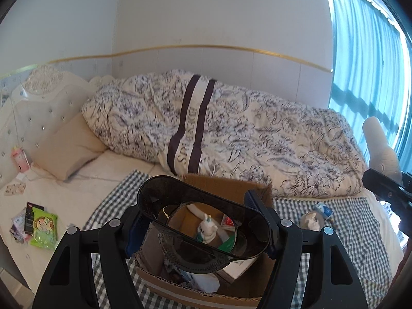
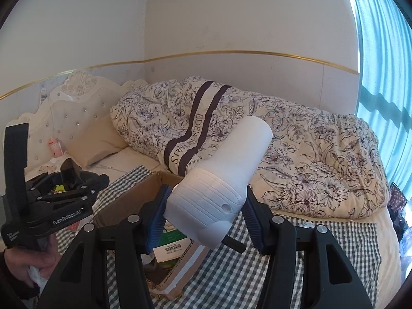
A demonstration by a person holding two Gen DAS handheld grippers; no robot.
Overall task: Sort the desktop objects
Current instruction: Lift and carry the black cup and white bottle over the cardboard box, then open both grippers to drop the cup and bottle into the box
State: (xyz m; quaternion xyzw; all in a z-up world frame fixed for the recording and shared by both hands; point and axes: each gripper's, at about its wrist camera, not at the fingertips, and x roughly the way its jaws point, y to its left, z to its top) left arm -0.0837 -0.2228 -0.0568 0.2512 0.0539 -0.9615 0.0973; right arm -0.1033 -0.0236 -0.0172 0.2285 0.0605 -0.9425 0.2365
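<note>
left gripper point(image 1: 203, 228): clamped on black folding mirror point(image 1: 203, 221), held over open cardboard box point(image 1: 226, 185)
mirror axis: long side runs left-right between the fingers, round glass faces camera
right gripper point(image 2: 206, 216): clamped on white hair dryer point(image 2: 221, 180) at its wide ribbed end
dryer axis: barrel points up and away toward floral duvet point(image 2: 296, 159)
box: on checked cloth point(image 1: 355, 221) at near edge of bed
snack packets point(image 1: 43, 228): bed's left edge
</note>
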